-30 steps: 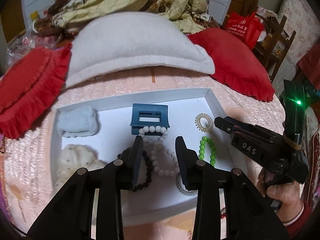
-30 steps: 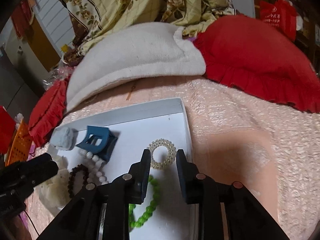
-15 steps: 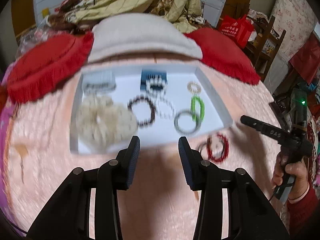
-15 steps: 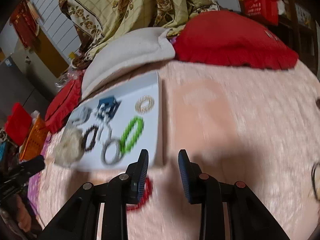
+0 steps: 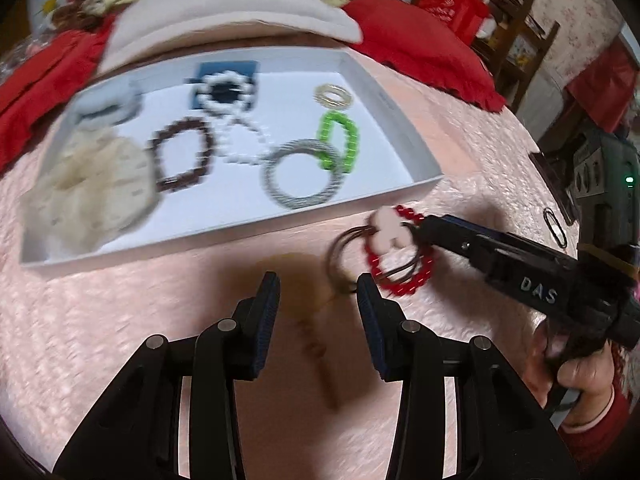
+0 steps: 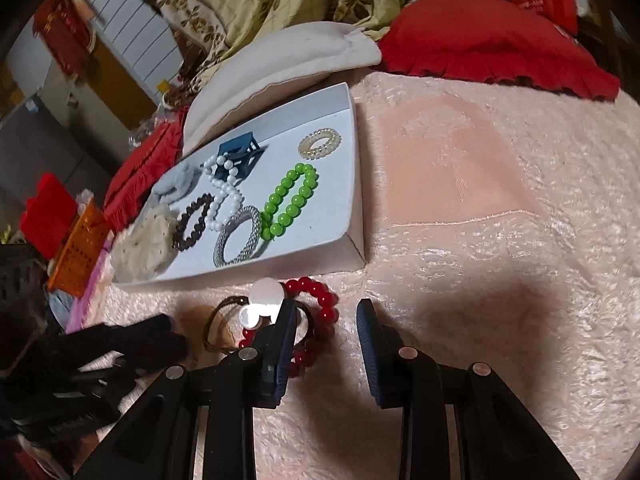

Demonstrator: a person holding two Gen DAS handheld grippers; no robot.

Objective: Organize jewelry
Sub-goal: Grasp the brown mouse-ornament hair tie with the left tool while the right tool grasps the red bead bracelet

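A white tray (image 5: pixel 240 236) on the pink bedspread holds a green bead bracelet (image 5: pixel 338 140), a silver ring bangle (image 5: pixel 302 174), white pearls (image 5: pixel 236 128), a brown bead bracelet (image 5: pixel 182 154), a cream scrunchie (image 5: pixel 88 188) and a blue claw clip (image 6: pixel 240 152). Just in front of the tray lie a red bead bracelet (image 6: pixel 320 300) and a brown hair tie (image 6: pixel 218 328) with a pale round charm (image 6: pixel 264 300). My right gripper (image 6: pixel 327 316) stands open, its left finger over the red bracelet. My left gripper (image 5: pixel 318 300) hovers open over bare bedspread beside them.
A white pillow (image 5: pixel 224 12) and red frilled cushions (image 5: pixel 420 48) lie behind the tray. A thin black hair tie (image 5: pixel 555 226) rests on the bedspread at right. An orange basket (image 6: pixel 78 248) sits off the bed's left side, wooden furniture (image 5: pixel 528 40) at back right.
Both grippers have drawn back from over the tray to the bedspread in front of it. The red bracelet and charm hair tie have come into view, with the right gripper's tip now at them.
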